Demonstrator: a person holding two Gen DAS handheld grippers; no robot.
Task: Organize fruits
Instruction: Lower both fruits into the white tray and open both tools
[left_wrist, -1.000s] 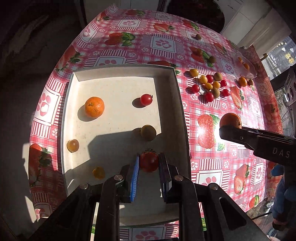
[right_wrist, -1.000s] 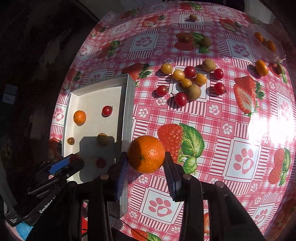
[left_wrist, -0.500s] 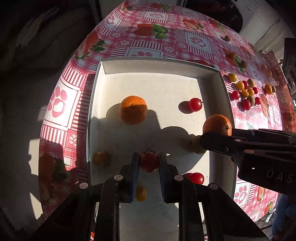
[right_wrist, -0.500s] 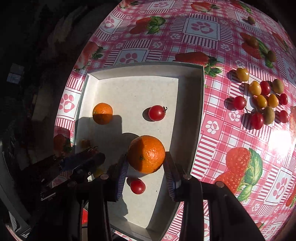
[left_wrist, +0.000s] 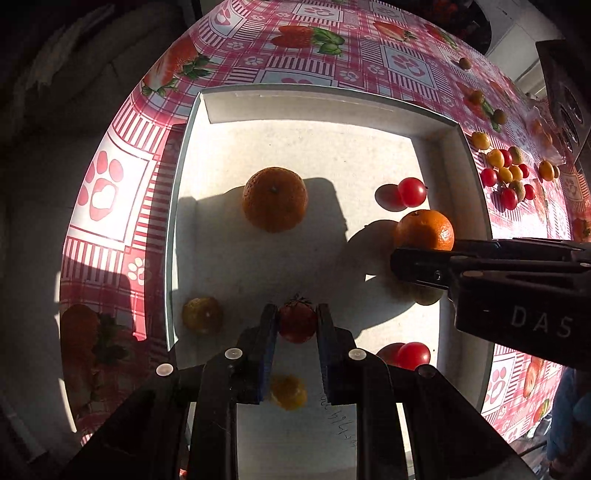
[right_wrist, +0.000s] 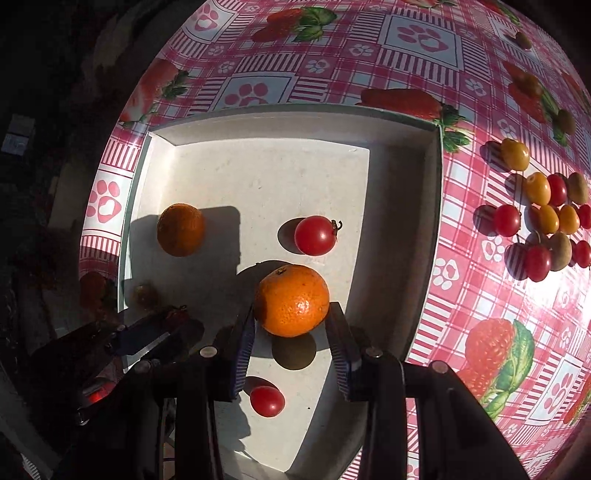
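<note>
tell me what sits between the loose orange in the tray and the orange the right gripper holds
Nothing but bare, partly shadowed tray floor lies between the loose orange and the held orange. The right wrist view shows this; the nearest tomato sits off that line.

home dining spot (strawberry-print tablecloth (right_wrist: 480, 288))

In the left wrist view, the right claw (left_wrist: 421, 254) covers the near side of its orange (left_wrist: 424, 229) and most of a greenish fruit (left_wrist: 426, 295) beneath. A yellow fruit (left_wrist: 288, 391) lies partly behind the left claw's pads (left_wrist: 267, 354). The tray's (left_wrist: 332, 107) near wall is hidden. Far right, the small fruits (left_wrist: 508, 173) on the counter (left_wrist: 369, 55) are too small to identify.
</note>
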